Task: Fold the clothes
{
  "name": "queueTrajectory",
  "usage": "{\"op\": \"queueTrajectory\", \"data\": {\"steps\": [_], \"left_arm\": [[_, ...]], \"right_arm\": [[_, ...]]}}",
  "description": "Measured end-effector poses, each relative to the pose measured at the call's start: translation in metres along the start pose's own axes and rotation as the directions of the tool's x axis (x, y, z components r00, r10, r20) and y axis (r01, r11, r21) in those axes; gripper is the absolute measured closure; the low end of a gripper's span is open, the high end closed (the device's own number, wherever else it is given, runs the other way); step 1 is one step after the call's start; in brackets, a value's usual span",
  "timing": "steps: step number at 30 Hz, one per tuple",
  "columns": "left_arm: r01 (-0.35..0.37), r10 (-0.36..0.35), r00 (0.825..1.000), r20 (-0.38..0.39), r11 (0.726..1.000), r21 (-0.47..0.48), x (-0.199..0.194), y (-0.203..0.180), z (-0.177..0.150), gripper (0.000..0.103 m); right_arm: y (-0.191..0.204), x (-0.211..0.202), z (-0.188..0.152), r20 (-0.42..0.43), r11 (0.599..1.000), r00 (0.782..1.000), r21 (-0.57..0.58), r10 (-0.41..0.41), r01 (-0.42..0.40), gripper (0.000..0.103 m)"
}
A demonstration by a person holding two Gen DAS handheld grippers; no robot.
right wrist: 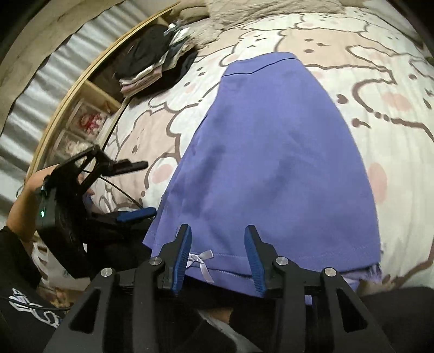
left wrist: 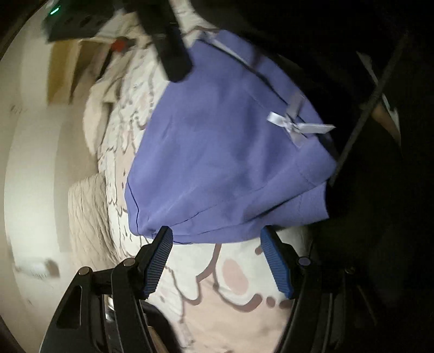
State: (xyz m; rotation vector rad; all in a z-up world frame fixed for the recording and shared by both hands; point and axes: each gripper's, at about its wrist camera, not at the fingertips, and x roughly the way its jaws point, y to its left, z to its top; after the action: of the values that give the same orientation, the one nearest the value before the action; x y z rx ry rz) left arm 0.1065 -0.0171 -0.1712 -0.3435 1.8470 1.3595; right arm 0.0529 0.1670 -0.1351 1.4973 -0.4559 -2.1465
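Note:
A purple skirt [right wrist: 271,163] lies spread flat on a bed with a cartoon-print cover [right wrist: 379,89]. A small satin bow [right wrist: 201,259] sits at its waistband, at the near edge. My right gripper [right wrist: 218,260] is open over the waistband, the bow between its fingers. In the left wrist view the skirt [left wrist: 225,152] fills the middle, the bow [left wrist: 295,126] to the right. My left gripper [left wrist: 217,260] is open at the skirt's side edge, jaws wide, holding nothing. It also shows in the right wrist view [right wrist: 135,190] at the skirt's left side.
A pile of folded clothes [right wrist: 152,62] lies at the bed's far left corner. A wooden shelf [right wrist: 81,114] with boxes stands beside the bed. A fleece blanket [right wrist: 257,10] lies at the head. The person's dark clothing [right wrist: 24,298] is at the near edge.

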Motion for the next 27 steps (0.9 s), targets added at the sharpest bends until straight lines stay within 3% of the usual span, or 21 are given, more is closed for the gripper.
{"op": "queueTrajectory", "data": {"steps": [3,12,14,19,21,23,27], "left_arm": [[0.015,-0.011,1.0,-0.027,0.989,0.145,-0.002,-0.006,-0.002,0.036],[0.158,-0.154,0.987,-0.039,0.932,0.325,0.016,-0.01,0.012,0.037],[0.152,-0.155,0.988,-0.021,0.924,0.352,0.023,-0.012,0.018,0.037],[0.044,-0.083,0.993,0.084,0.92,0.39,0.03,-0.02,0.025,0.039],[0.043,-0.084,0.992,0.098,0.93,0.366,0.031,-0.019,0.026,0.049],[0.117,-0.145,0.986,0.082,0.954,0.276,0.031,-0.013,0.028,0.075],[0.199,-0.202,0.974,0.105,0.979,0.034,0.031,0.005,0.022,0.086]], "right_arm": [[-0.008,-0.01,-0.001,0.016,0.999,1.0,0.031,0.004,-0.005,0.062],[-0.024,-0.021,0.006,0.049,0.995,0.998,0.083,0.043,-0.047,0.062],[-0.025,-0.022,0.008,0.057,0.995,0.997,0.083,0.051,-0.056,0.062],[-0.028,-0.025,0.012,0.07,0.994,0.996,0.089,0.063,-0.07,0.062],[-0.029,-0.025,0.013,0.07,0.994,0.996,0.091,0.057,-0.063,0.062],[-0.029,-0.026,0.012,0.074,0.995,0.996,0.089,0.043,-0.05,0.062],[-0.023,-0.031,0.01,0.092,0.998,0.996,0.061,-0.004,-0.002,0.062]]}}
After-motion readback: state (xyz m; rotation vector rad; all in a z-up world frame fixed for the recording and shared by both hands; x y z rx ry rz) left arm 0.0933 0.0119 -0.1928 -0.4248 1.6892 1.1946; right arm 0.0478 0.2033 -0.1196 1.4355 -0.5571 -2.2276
